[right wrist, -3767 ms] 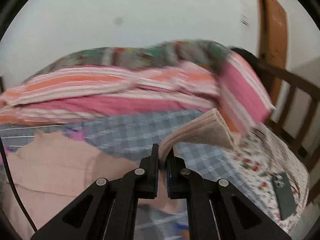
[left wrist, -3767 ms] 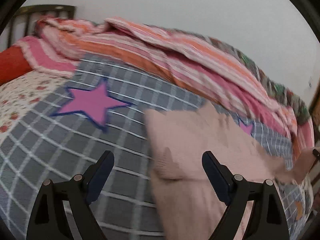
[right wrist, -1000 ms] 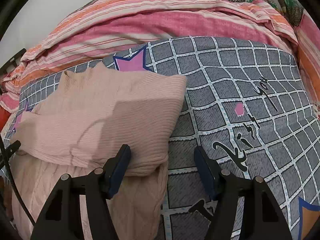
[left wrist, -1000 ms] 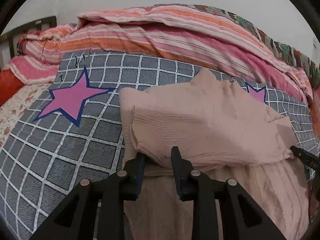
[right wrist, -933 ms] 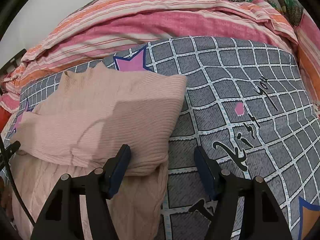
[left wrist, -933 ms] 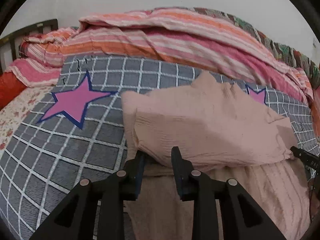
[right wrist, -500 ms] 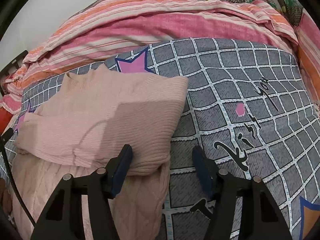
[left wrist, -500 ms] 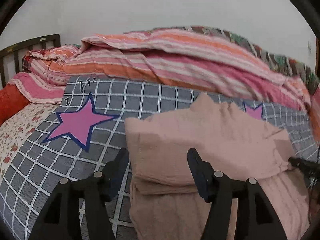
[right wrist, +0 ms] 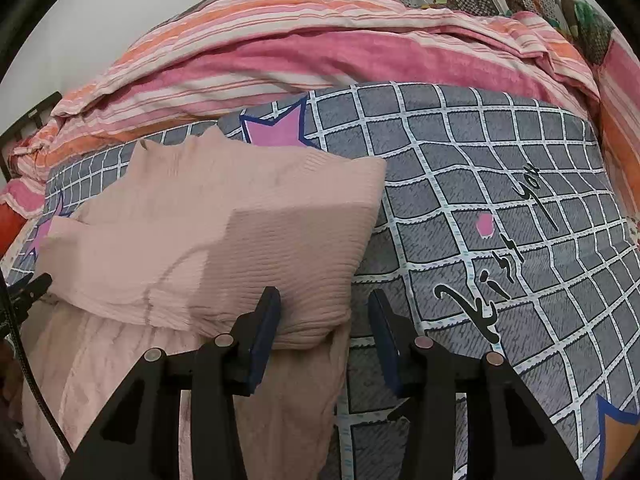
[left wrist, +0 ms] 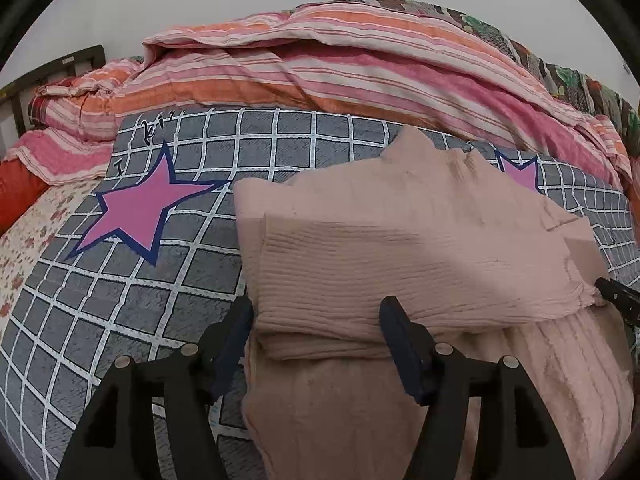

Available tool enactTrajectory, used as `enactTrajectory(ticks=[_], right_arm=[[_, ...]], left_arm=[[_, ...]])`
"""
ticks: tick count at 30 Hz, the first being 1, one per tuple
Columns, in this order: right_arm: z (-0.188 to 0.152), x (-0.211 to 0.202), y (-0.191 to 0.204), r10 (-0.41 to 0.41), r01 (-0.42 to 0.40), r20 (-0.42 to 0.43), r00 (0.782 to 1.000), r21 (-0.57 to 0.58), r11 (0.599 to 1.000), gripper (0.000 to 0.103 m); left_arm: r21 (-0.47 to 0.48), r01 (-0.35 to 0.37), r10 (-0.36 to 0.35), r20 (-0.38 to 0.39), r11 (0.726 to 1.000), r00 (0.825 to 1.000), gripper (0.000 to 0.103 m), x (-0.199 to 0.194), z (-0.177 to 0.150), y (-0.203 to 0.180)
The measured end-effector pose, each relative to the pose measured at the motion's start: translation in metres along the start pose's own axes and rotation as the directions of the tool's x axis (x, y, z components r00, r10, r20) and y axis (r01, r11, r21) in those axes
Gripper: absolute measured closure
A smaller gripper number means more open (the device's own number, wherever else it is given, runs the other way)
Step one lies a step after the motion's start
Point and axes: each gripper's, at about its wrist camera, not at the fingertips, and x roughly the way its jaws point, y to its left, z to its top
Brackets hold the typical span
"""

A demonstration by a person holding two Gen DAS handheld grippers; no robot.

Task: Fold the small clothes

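A pale pink knit sweater [left wrist: 400, 240] [right wrist: 240, 240] lies on the bed with its upper half folded down over the cable-knit lower part [left wrist: 560, 380]. My left gripper [left wrist: 318, 332] is at the near left corner of the fold. Its jaws are opening and straddle the folded edge without pressing it. My right gripper [right wrist: 325, 314] is at the near right corner. Its jaws are closing around the bulging fold; the left pad [right wrist: 268, 316] rests against the cloth and the right one stands clear. Each view shows the other gripper's tip at its edge.
The sweater rests on a grey checked blanket [left wrist: 160, 312] [right wrist: 500, 200] printed with pink stars and black writing. A bunched pink and orange striped quilt [left wrist: 340, 64] runs along the back. A floral sheet [left wrist: 24, 248] and a dark bed frame [left wrist: 52, 68] are at the left.
The left jaws, nearly shut at the folded edge a second ago, have spread wide and let it go. The right jaws have narrowed around the right corner. The sweater stays folded.
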Motion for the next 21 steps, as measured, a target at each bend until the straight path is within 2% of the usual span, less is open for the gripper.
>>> enactTrajectory(ticks=[10, 13, 21], right_arm=[[-0.002, -0.010, -0.002, 0.015, -0.016, 0.029, 0.999, 0.014, 1.000, 0.058], [-0.002, -0.015, 0.001, 0.010, -0.011, 0.050, 0.999, 0.002, 1.000, 0.058], [-0.007, -0.055, 0.003, -0.012, 0.013, 0.171, 0.985, -0.006, 1.000, 0.057]], left_arm=[[-0.025, 0.052, -0.052, 0.015, 0.998, 0.999, 0.039, -0.009, -0.005, 0.005], [-0.028, 0.062, -0.062, -0.001, 0.998, 0.998, 0.039, -0.009, -0.010, 0.003], [0.018, 0.021, -0.021, 0.011, 1.000, 1.000, 0.039, -0.019, -0.019, -0.007]])
